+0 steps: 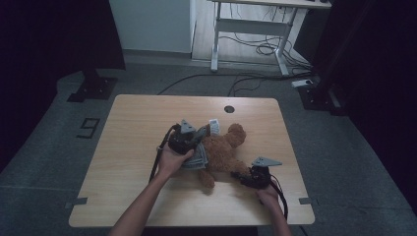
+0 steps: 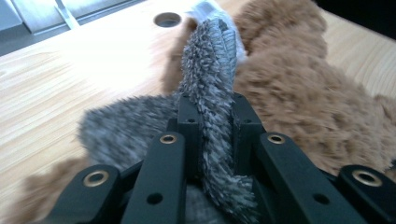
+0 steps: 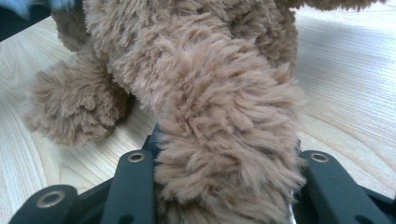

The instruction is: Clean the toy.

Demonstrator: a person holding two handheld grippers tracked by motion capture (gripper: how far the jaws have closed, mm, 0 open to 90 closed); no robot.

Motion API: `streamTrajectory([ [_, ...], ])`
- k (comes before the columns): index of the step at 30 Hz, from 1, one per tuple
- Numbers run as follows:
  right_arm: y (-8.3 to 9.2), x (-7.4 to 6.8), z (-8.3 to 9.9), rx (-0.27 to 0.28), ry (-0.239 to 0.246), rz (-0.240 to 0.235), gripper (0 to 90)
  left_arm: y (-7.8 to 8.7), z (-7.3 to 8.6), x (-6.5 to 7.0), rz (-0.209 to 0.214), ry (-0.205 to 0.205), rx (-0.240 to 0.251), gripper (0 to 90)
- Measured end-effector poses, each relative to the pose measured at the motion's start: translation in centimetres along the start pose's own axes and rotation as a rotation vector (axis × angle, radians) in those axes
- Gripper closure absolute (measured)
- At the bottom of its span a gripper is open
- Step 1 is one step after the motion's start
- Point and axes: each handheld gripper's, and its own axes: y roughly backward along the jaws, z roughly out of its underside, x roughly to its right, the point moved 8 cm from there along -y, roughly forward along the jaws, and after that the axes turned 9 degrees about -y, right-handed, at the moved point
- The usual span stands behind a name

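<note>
A brown teddy bear (image 1: pixel 223 147) lies on its back in the middle of the wooden table (image 1: pixel 137 123). Over its left side lies a grey fuzzy cloth (image 1: pixel 195 158) with a white tag (image 1: pixel 214 126) near the bear's head. My left gripper (image 1: pixel 200 132) is shut on a strip of that grey cloth (image 2: pixel 210 79), pinched between the jaws of the left gripper (image 2: pixel 212 105) beside the bear's body (image 2: pixel 299 93). My right gripper (image 1: pixel 244 176) is shut on one of the bear's legs (image 3: pixel 224 107), gripped by the right gripper (image 3: pixel 224 156); the other leg (image 3: pixel 74 102) rests on the table.
A round cable hole (image 1: pixel 229 109) sits near the table's far edge. Beyond the table stands a white desk frame (image 1: pixel 253 29) with cables on the floor. Dark stand bases (image 1: pixel 93 88) flank the table at the back left and right.
</note>
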Motion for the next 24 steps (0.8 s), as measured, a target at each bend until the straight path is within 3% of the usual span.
streamTrajectory([
  [3,-0.1,-0.1,0.0,-0.002,0.001,-0.001,56.8,1.0,0.4,-1.2,-0.007,0.027,0.016,77.4],
  [6,-0.1,-0.1,0.1,-0.003,-0.002,-0.003,56.8,2.3,0.9,-2.8,-0.052,0.046,0.029,77.7],
  [9,0.0,-0.1,0.1,-0.004,-0.005,-0.004,56.8,3.1,2.0,-4.4,-0.083,0.078,0.011,78.0],
  [13,0.0,-0.1,0.0,-0.001,-0.010,-0.006,56.8,3.5,4.7,-6.5,-0.109,0.130,-0.009,78.0],
  [16,0.0,-0.2,0.1,-0.002,-0.011,-0.010,56.8,3.4,6.9,-7.3,-0.138,0.141,-0.041,78.2],
  [20,-0.1,-0.2,0.0,-0.002,-0.015,-0.012,56.8,2.2,10.1,-7.9,-0.120,0.177,-0.113,78.6],
  [24,0.0,-0.1,0.1,-0.004,-0.015,-0.011,56.8,1.3,11.5,-7.5,-0.085,0.203,-0.121,78.6],
])
